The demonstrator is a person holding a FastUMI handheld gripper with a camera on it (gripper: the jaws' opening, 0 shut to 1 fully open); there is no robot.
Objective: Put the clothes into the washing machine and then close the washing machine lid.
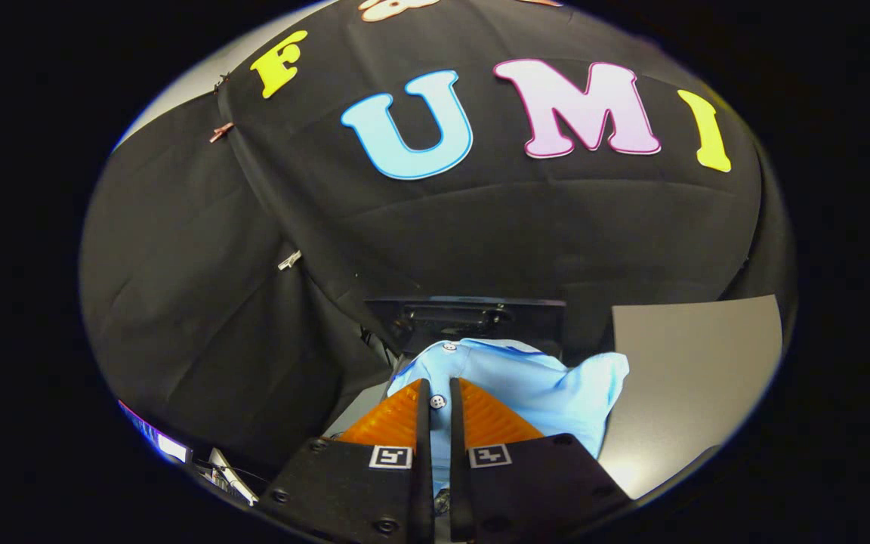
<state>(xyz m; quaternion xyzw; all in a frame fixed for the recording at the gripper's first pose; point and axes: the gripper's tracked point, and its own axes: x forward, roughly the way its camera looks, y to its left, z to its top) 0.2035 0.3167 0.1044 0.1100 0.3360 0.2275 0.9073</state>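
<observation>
Light-blue shirt [533,385]: bunched, placket with buttons clamped between nearly closed fingers of gripper [439,400], body spreading toward 1 o'clock. Dark washing machine [473,317] at 12 o'clock, just beyond shirt. Grey table [699,378] at 2 o'clock.

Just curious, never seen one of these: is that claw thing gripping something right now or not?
Gripper: closed, both fingers pinching the light blue shirt at its buttoned front.
</observation>
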